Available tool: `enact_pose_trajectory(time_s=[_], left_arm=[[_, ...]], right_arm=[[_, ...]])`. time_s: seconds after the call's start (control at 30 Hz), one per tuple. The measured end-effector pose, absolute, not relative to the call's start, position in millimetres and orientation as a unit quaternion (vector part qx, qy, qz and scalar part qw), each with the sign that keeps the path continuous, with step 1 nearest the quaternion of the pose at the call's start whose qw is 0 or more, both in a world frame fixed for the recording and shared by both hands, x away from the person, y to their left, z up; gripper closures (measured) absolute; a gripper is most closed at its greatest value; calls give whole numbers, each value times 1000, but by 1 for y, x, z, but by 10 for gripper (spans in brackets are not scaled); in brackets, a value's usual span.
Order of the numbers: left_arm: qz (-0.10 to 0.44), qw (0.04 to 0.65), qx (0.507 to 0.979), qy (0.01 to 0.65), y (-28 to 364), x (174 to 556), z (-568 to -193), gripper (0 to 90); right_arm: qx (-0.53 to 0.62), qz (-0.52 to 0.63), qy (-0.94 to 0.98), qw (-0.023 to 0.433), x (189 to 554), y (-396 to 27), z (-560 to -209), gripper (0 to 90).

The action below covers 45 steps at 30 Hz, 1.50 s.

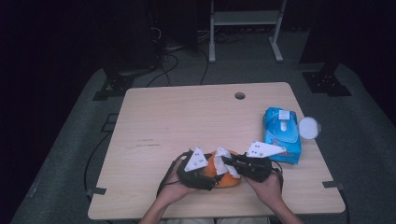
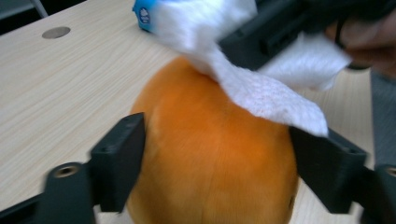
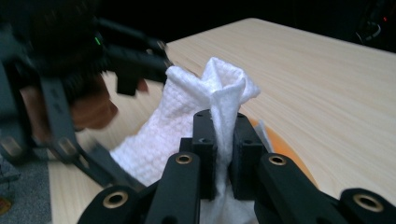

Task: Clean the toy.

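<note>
The wooden table [image 1: 187, 116] carries the work at its near edge, in front of the person. A blue pack of wipes [image 1: 281, 134] lies towards the far right of the tabletop, with a round white lid [image 1: 309, 127] just beside it at the table's edge, both well apart from the hands.

The orange fruit [image 2: 210, 158] rests on the table between the two grippers. In the left gripper view it sits squarely between the two black jaws of the left gripper [image 2: 217, 163]; the jaws stand at its flanks, close against the skin, but whether the pads actually press on it cannot be told.

The right gripper [image 3: 223, 154] is clamped on the white wipe [image 3: 215, 93]: its jaws pinch a bunched fold of the cloth, which rises above the fingertips and hangs below them. In the left gripper view the wipe drapes over the top of the fruit, touching its upper surface, with the right gripper above it.

In the high view the left gripper [image 1: 209, 175] lies on the left side of the fruit [image 1: 223, 179] and the right gripper [image 1: 229, 164] on the right side.
</note>
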<state>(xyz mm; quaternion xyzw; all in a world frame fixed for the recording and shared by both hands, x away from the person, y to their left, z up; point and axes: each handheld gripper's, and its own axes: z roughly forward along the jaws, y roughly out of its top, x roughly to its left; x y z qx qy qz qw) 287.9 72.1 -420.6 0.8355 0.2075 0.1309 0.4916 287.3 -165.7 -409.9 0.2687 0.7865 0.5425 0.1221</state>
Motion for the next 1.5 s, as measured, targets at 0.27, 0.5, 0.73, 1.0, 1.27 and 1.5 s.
enact_pose_trajectory(time_s=[0.27, 0.5, 0.73, 1.0, 1.27, 1.5], left_arm=[[104, 495, 828, 241, 77, 295, -426, 253], [137, 483, 844, 187, 63, 280, -422, 352], [140, 482, 845, 181, 61, 280, -421, 359], [146, 468, 855, 170, 62, 279, -424, 357], [109, 479, 850, 191, 63, 288, -418, 176], [132, 458, 856, 199, 60, 291, -426, 288]], right_arm=[[293, 543, 776, 133, 290, -177, -410, 818], [239, 539, 796, 139, 277, -151, -400, 817], [282, 534, 781, 158, 279, -176, -396, 819], [261, 530, 794, 143, 277, -160, -397, 818], [309, 533, 774, 145, 284, -192, -404, 819], [275, 532, 789, 133, 280, -171, -404, 817]])
